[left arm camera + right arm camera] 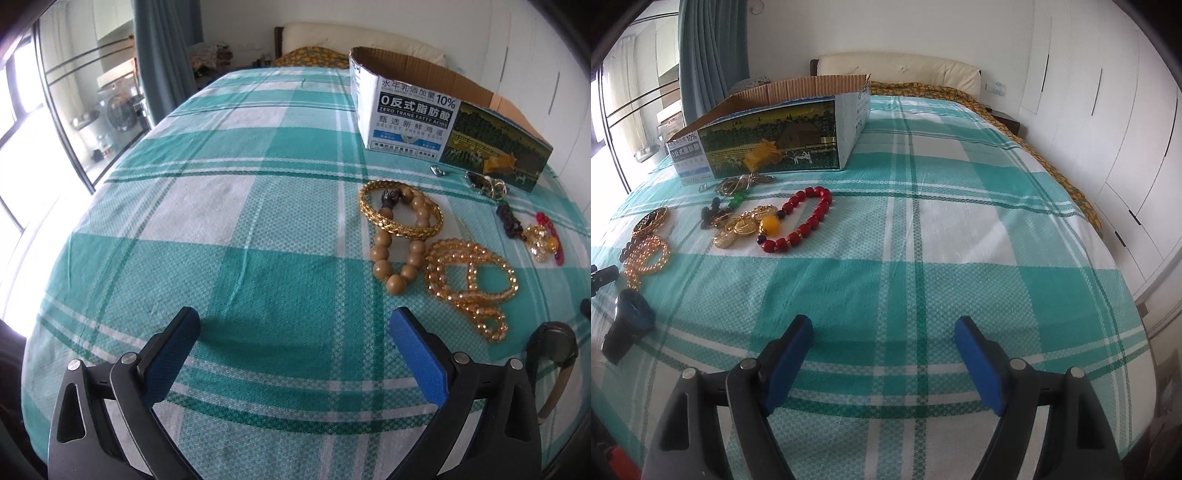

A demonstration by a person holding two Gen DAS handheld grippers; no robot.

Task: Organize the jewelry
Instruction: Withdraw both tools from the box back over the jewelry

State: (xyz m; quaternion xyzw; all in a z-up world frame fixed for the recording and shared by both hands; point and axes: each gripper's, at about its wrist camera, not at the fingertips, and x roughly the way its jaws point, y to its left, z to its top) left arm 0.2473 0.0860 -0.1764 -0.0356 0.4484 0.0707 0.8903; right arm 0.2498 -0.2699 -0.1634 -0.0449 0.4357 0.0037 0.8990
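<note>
Right now both of your grippers hang over the bed with nothing between their fingers. Your left gripper [293, 325] has its jaws spread wide above the teal-and-white checked bedspread [236, 229], and your right gripper [884, 334] is just as wide apart — only cloth shows in the gap.

The jewelry lies in a loose cluster in front of the open cardboard box [410, 118], none of it inside. Up and to the right of your left gripper, a gold bangle [400, 212] lies over a bracelet of tan wooden beads [397, 258]; just beside them sits a coiled strand of amber beads [469, 277]. Farther right, a red bead bracelet [809, 221] with one yellow bead curls on a white square, touching a heap of gold pendants [738, 227] — a dark beaded piece [711, 214] lies next to that. Close to the box wall rests a tangle of gold chain [738, 184] with a green bead.

A dark wristwatch [631, 319] lies apart from the cluster, near the bed's front edge, between your two grippers.
</note>
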